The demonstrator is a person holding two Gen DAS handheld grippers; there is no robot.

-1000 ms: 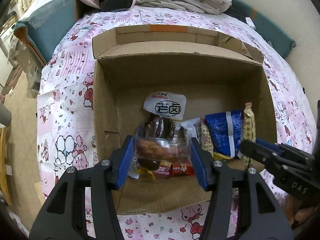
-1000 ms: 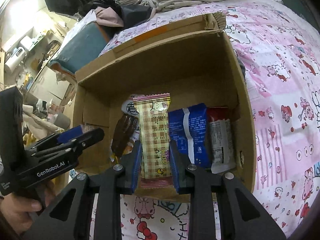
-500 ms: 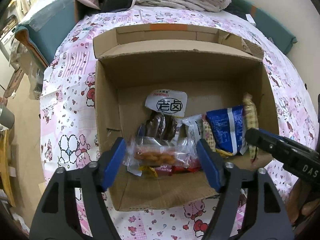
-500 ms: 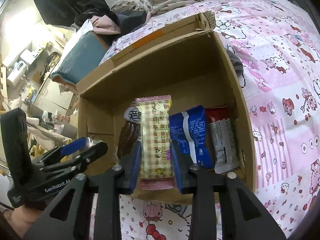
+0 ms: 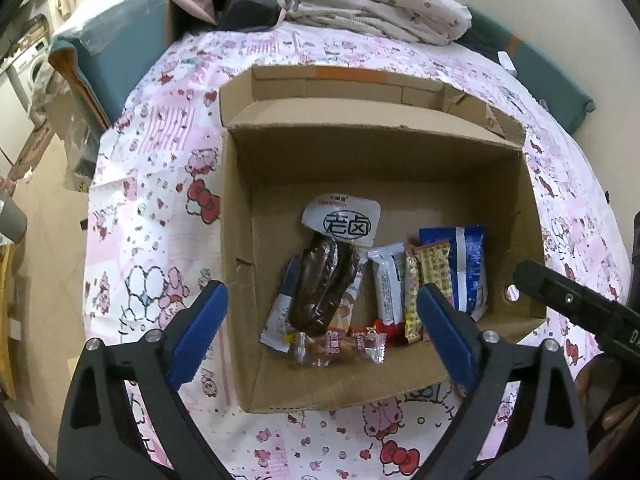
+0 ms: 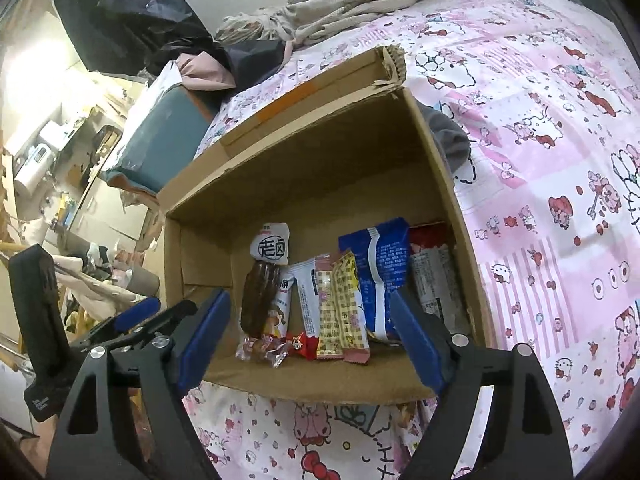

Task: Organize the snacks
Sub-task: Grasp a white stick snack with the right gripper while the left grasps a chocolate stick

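now both the left gripper [image 5: 322, 326] and right gripper [image 6: 310, 330] are opening, empty, above the cardboard box [image 5: 236, 216] so snacks [image 5: 432, 280] stay lined inside

matt cardboard box [image 5: 528, 216], glossy plastic wrappers [image 5: 466, 268]
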